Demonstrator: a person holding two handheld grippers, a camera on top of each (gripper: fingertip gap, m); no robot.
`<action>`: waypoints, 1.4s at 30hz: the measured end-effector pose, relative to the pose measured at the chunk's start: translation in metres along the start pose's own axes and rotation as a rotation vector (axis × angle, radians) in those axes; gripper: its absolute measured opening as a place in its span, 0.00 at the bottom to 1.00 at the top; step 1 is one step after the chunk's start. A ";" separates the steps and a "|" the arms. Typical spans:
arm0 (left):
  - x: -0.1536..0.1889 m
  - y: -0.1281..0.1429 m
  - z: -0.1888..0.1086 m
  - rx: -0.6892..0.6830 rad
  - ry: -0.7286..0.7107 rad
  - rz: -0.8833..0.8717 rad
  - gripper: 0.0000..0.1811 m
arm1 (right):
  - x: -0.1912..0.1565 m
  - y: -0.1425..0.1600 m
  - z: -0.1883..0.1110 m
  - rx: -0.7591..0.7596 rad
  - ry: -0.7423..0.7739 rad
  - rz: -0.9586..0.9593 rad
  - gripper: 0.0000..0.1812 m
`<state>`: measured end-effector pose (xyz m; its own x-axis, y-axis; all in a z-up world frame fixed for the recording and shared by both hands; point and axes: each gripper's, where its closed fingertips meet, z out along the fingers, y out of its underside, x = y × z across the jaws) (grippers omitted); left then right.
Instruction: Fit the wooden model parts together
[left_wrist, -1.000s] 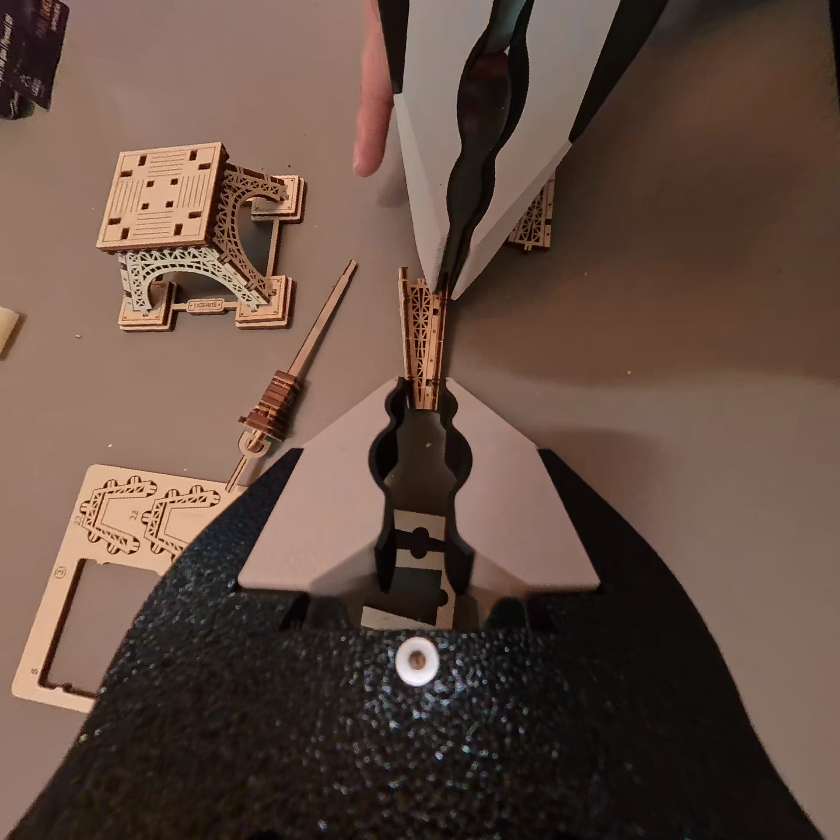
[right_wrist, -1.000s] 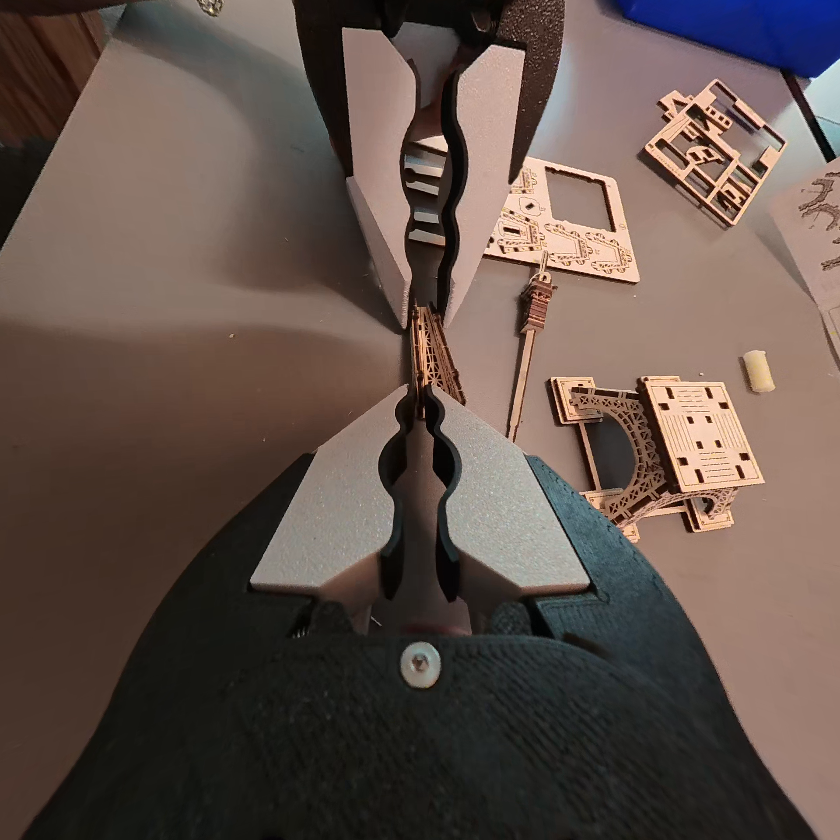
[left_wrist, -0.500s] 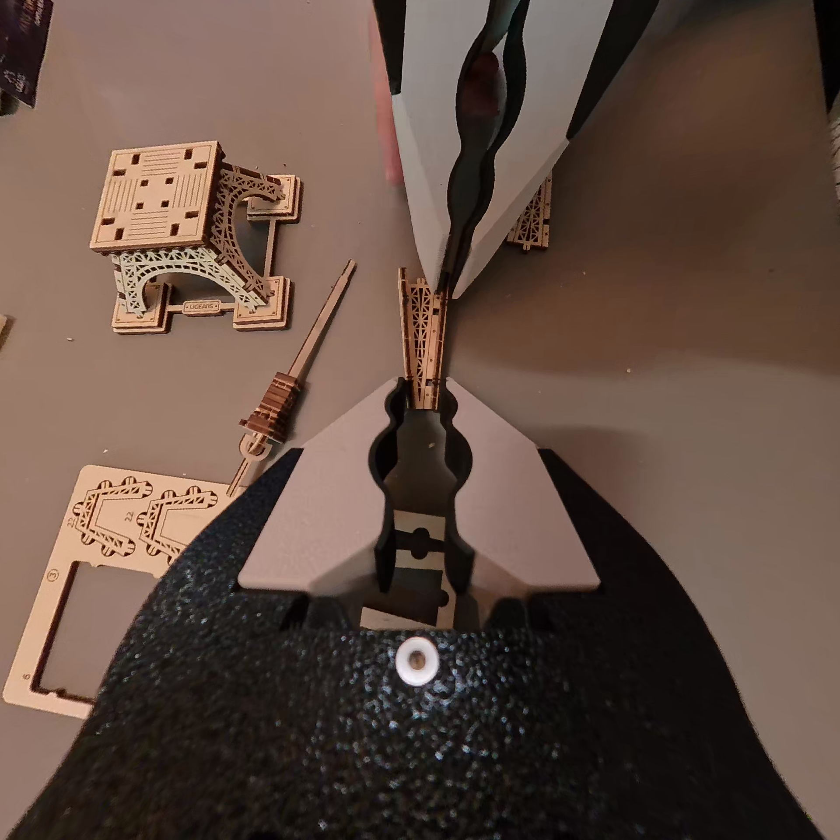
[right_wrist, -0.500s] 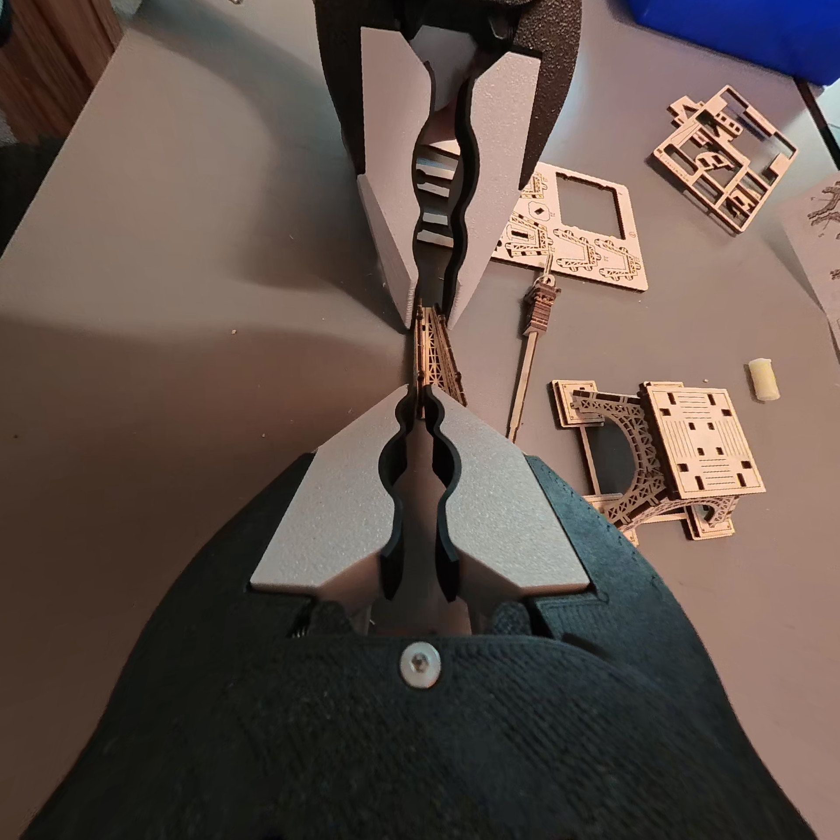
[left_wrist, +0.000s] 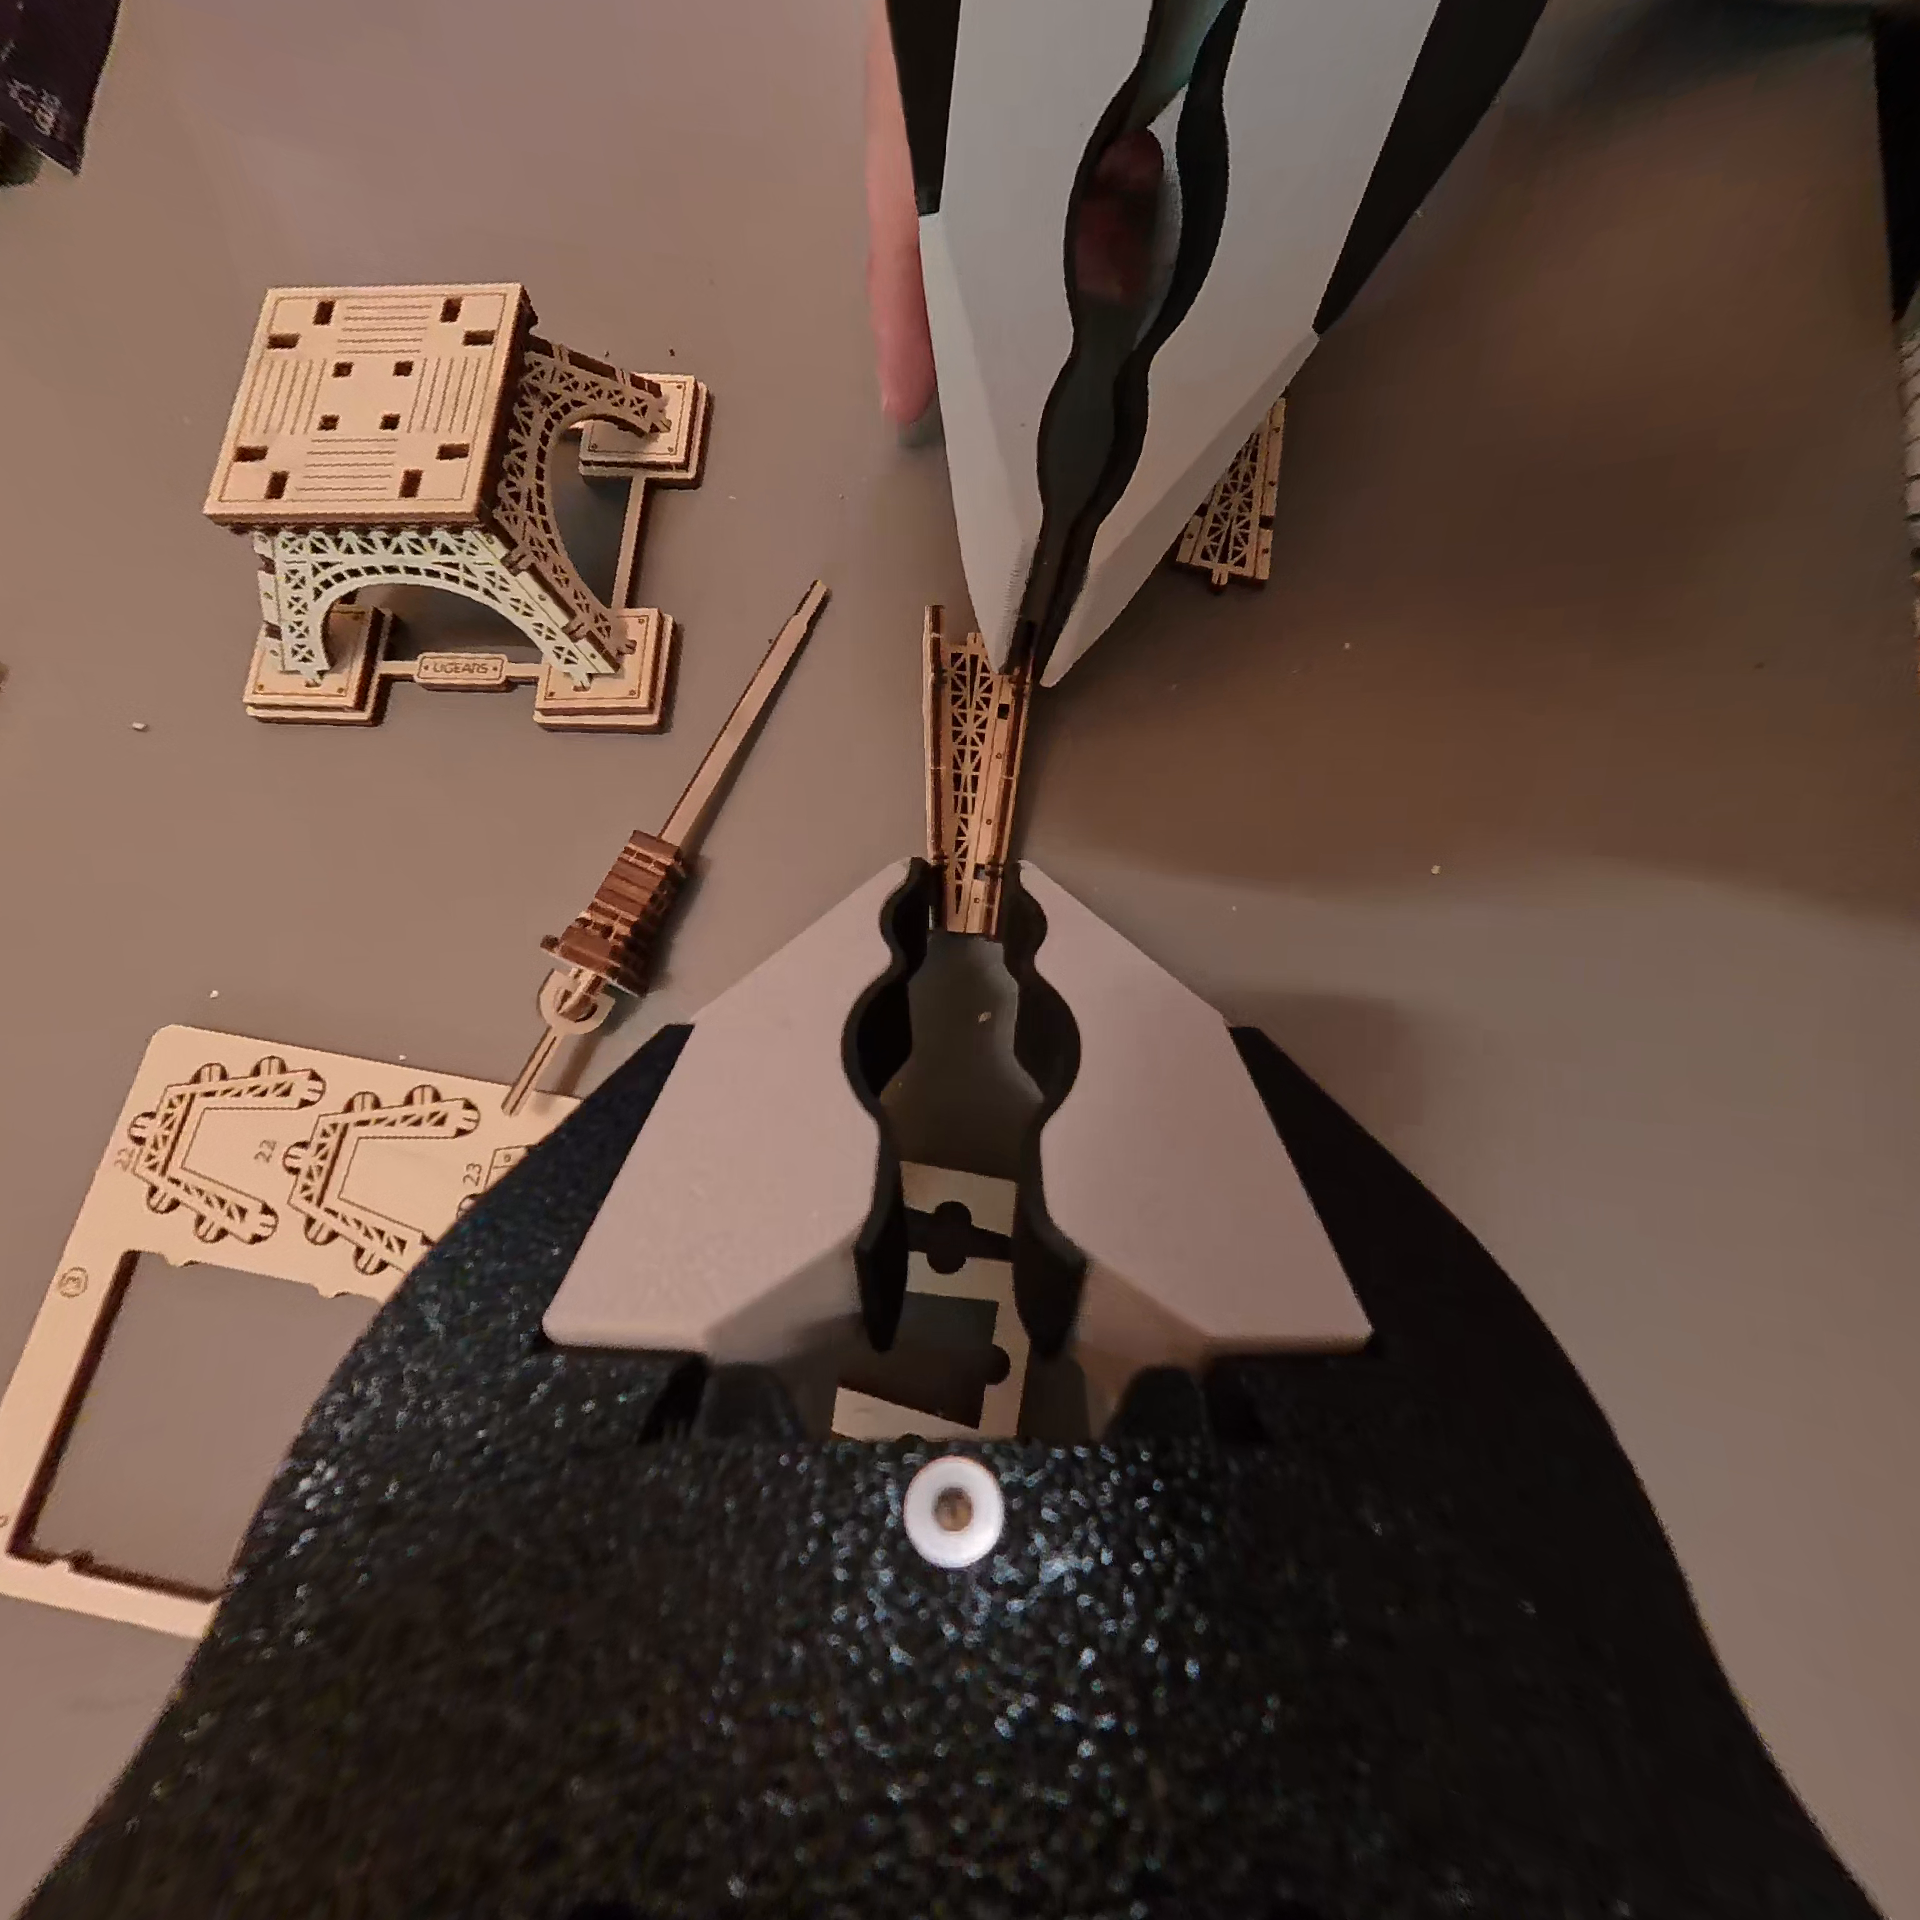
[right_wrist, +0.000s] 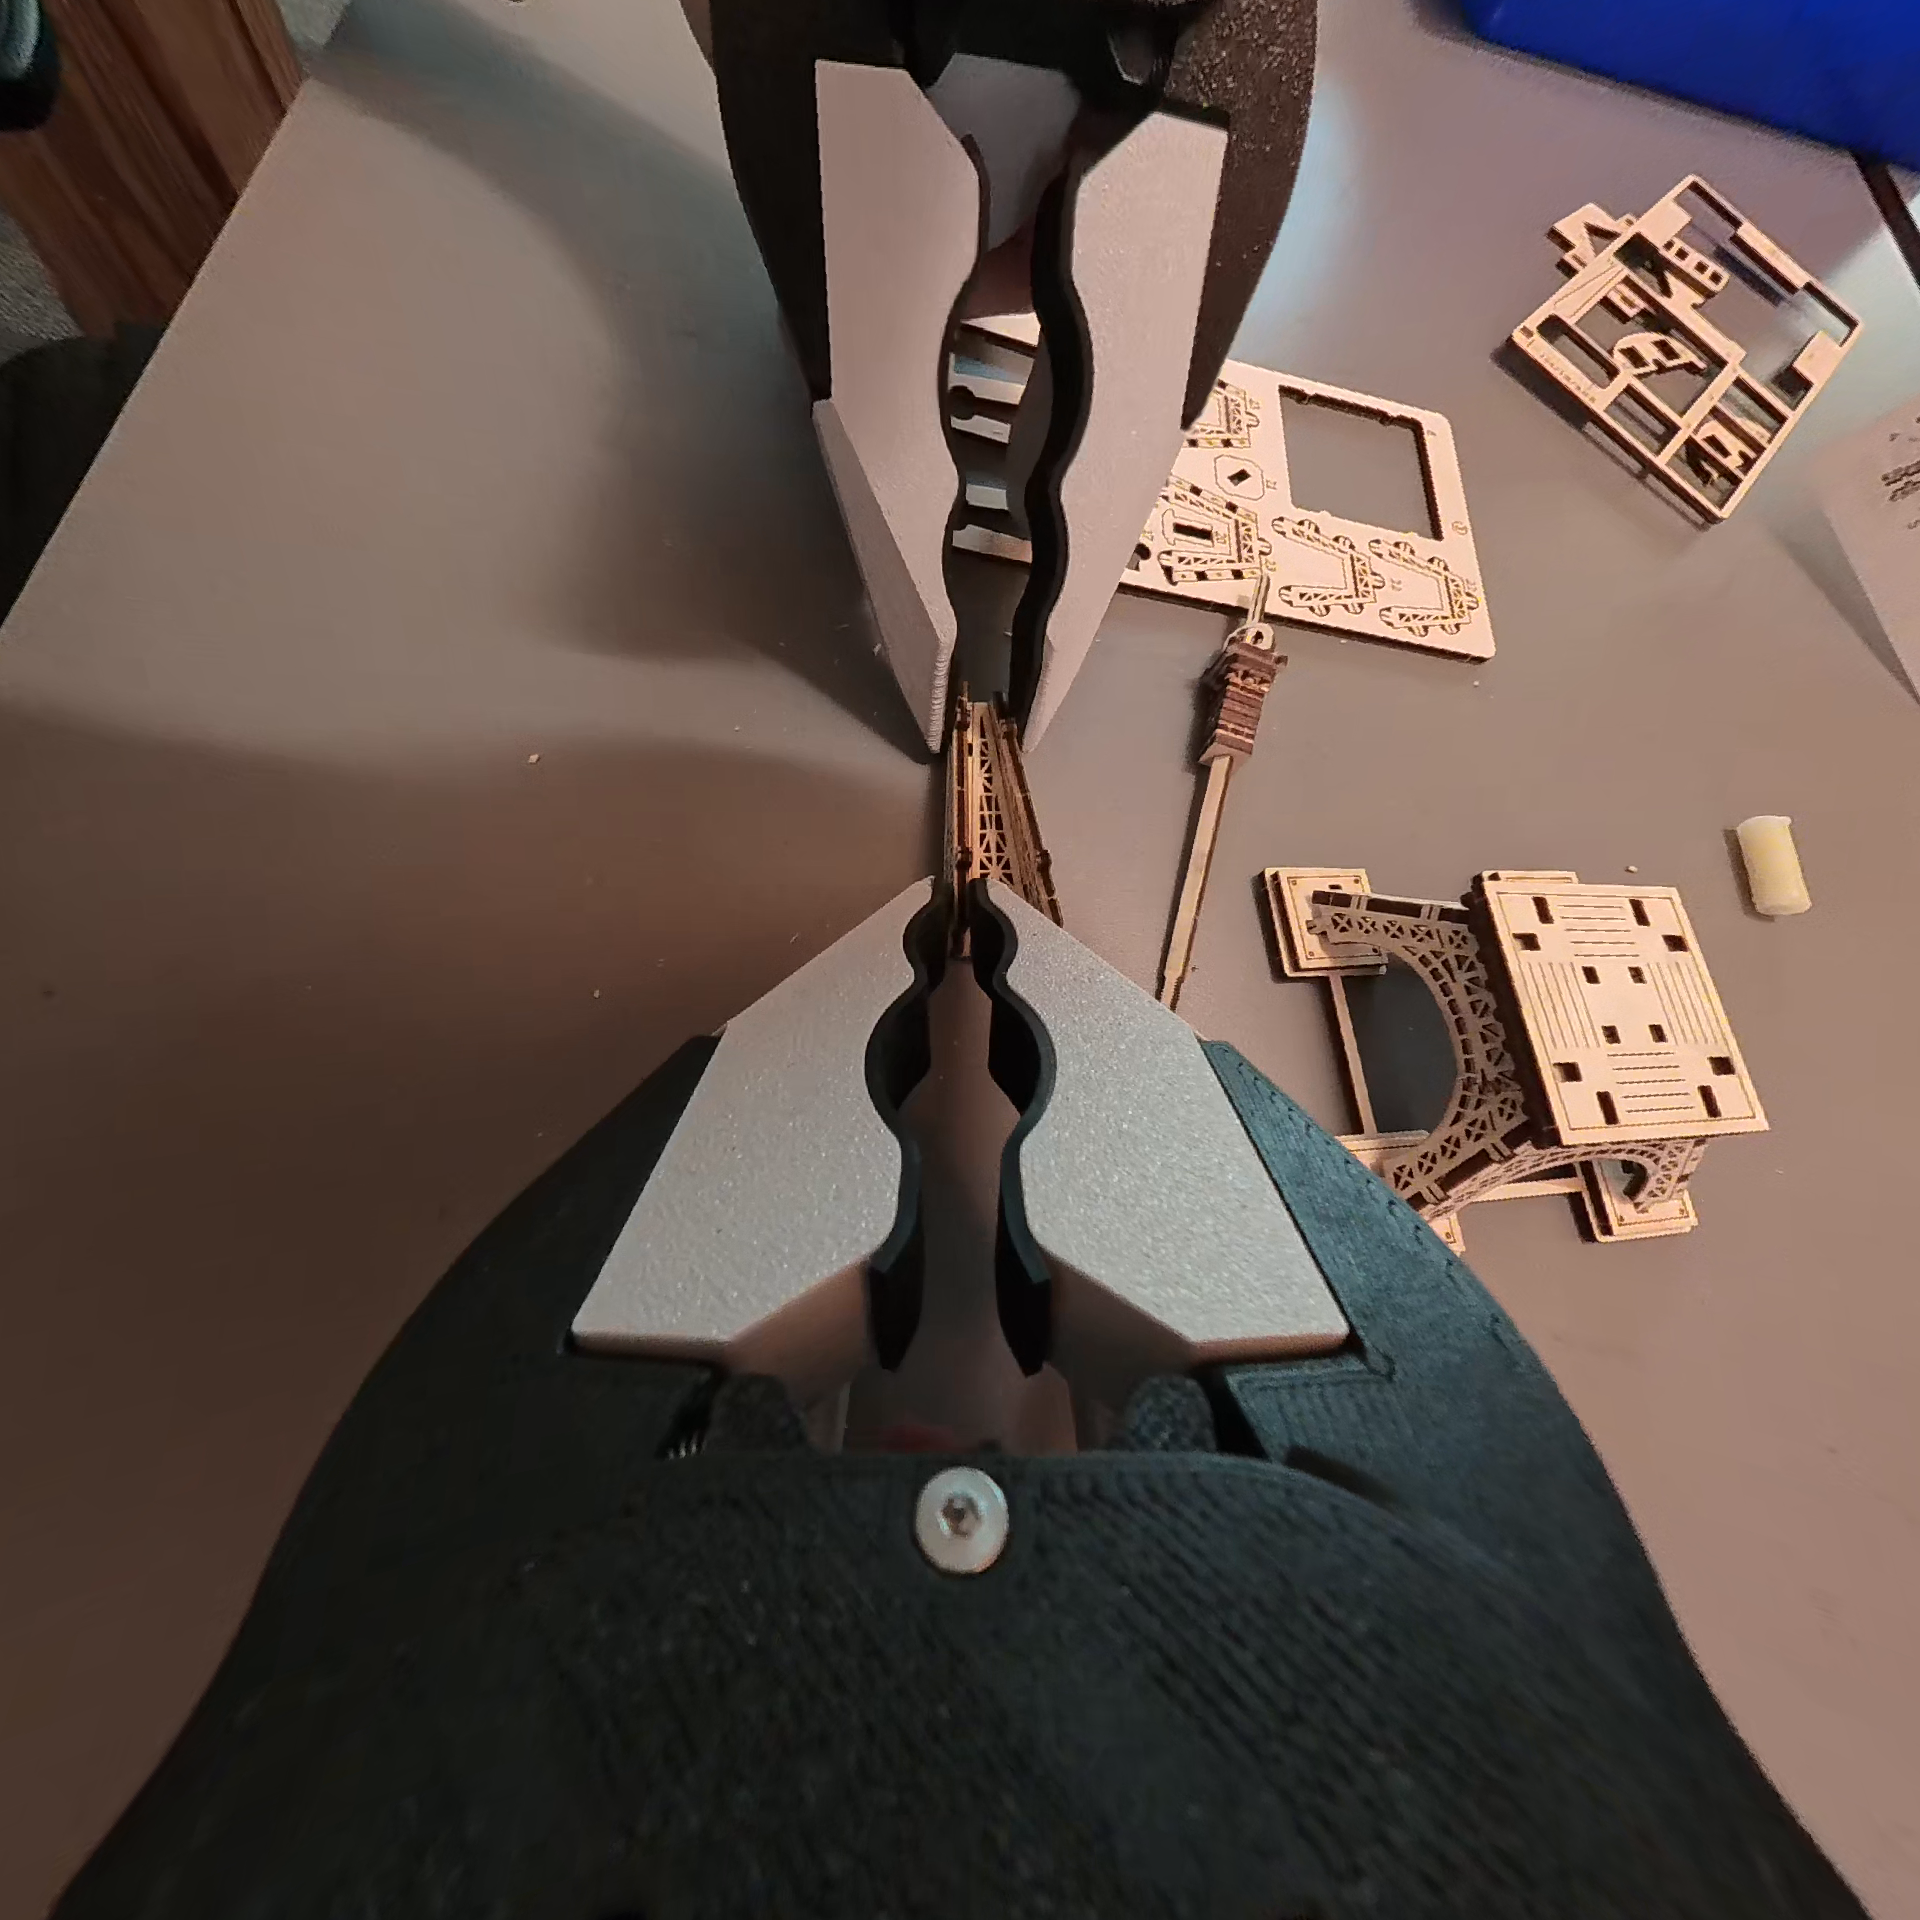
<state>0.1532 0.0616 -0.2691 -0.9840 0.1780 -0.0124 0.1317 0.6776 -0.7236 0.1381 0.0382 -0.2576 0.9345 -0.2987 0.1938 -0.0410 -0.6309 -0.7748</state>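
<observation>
A narrow wooden lattice tower section (left_wrist: 971, 769) is held between both grippers just above the grey table. My left gripper (left_wrist: 971, 888) is shut on its narrow end. My right gripper (left_wrist: 1023, 655) comes from the far side and is shut on a thin edge at its wide end. In the right wrist view the section (right_wrist: 992, 821) spans from my right gripper (right_wrist: 961, 904) to my left gripper (right_wrist: 982, 727). The arched tower base (left_wrist: 447, 509) stands at the left, apart. A spire with a dark stacked collar (left_wrist: 665, 862) lies beside it.
A punched-out wooden sheet (left_wrist: 208, 1247) lies at the near left. Another lattice piece (left_wrist: 1236, 509) lies behind the right gripper. A person's finger (left_wrist: 899, 281) shows beside it. A second wooden sheet (right_wrist: 1683, 343), a small pale cylinder (right_wrist: 1771, 868) and a blue object (right_wrist: 1714, 52) are at the right. My two grippers' fingertips are within a few centimetres of each other. Both grippers' tips are roughly 20 cm from the small pale cylinder (right_wrist: 1771, 868).
Both grippers keep their hold on the lattice section with only slight shifts. The person's finger has drawn in closer behind the right gripper.
</observation>
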 end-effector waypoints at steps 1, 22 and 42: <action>0.000 0.000 0.000 -0.001 0.008 -0.007 0.07 | 0.000 0.000 0.000 0.000 -0.002 0.002 0.01; 0.000 0.000 0.000 0.002 0.049 -0.006 0.07 | -0.002 0.001 0.001 -0.009 0.010 -0.029 0.11; 0.001 -0.001 0.000 0.003 0.036 0.024 0.07 | 0.031 -0.002 -0.013 0.042 0.007 -0.009 0.16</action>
<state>0.1517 0.0613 -0.2687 -0.9756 0.2196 -0.0051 0.1548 0.6708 -0.7253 0.1622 0.0206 -0.2421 0.9321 -0.2987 0.2048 -0.0180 -0.6030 -0.7975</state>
